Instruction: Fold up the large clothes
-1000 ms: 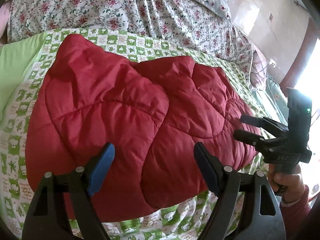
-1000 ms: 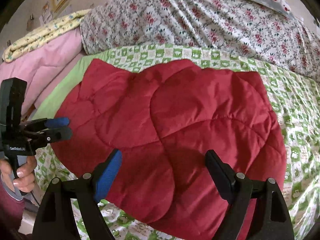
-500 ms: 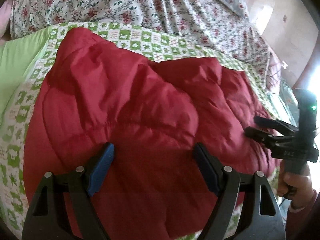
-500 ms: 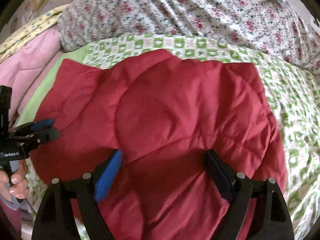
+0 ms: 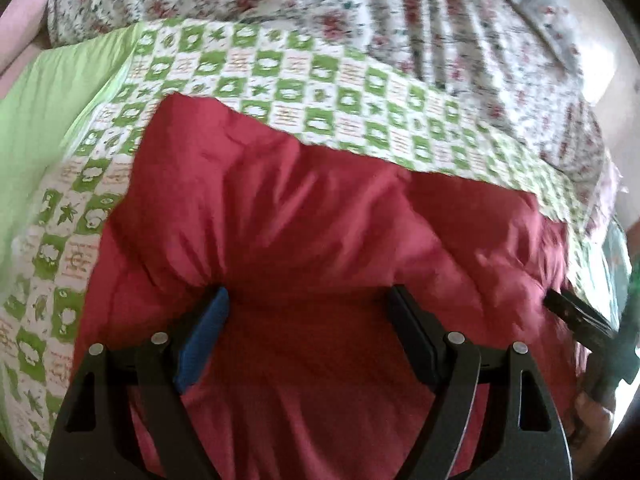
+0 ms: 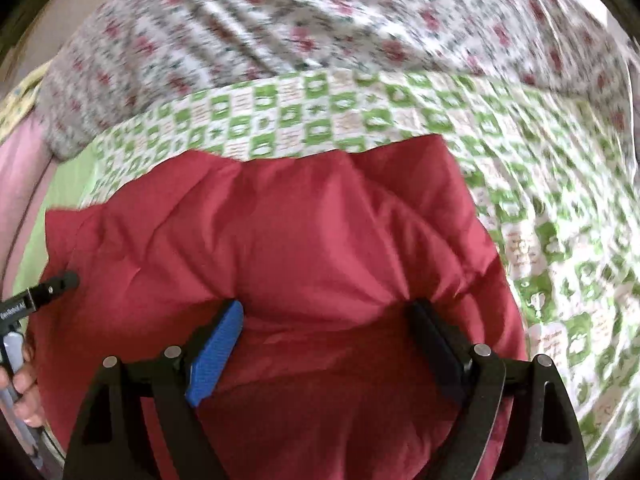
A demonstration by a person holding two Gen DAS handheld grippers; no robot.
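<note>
my left tool (image 5: 308,312) and right tool (image 6: 324,322) both stand apart, fingers pressed into the red padded garment (image 6: 280,240) lying on the green checked sheet (image 6: 320,116) of the bed. white lettering on the left tool's body is too blurred to read.

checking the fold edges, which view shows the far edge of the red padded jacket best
The right wrist view: the red padded jacket shows its whole far edge against the green checked sheet. The left wrist view shows the jacket too, but its right end is blurred.
</note>
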